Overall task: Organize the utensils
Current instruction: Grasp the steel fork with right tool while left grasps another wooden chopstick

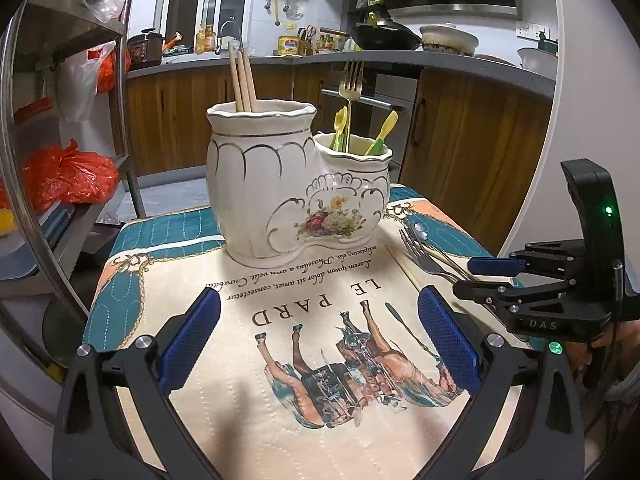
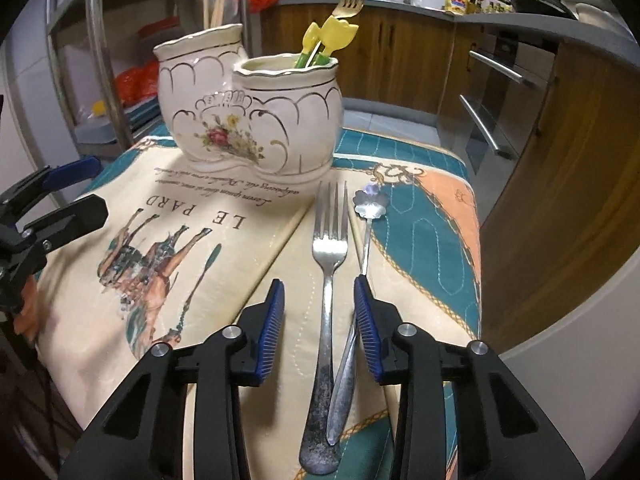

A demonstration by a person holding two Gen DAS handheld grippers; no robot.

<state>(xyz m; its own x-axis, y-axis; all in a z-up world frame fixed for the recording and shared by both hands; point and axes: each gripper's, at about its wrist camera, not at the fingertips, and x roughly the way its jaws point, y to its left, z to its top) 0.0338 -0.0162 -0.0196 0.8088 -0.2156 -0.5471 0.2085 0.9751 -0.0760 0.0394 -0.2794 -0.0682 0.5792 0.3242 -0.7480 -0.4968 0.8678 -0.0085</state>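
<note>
Right gripper (image 2: 319, 322): jaws partly apart, straddling two handles, pads not pressing.
Fork (image 2: 329, 264): flat on cloth, handle between the pads.
Spoon (image 2: 362, 256): just beside right pad.
Holder (image 2: 256, 116): ahead, beyond the tines.
Left gripper (image 1: 318, 340): wide apart, empty.

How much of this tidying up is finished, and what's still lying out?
Done: chopsticks stand in the holder's tall pot; a gold fork and yellow plastic picks stand in the short one. In hand: the right gripper straddles a steel fork and small spoon on the cloth, pads not yet pressing. Left: both must go in. The left gripper is open, empty.
</note>
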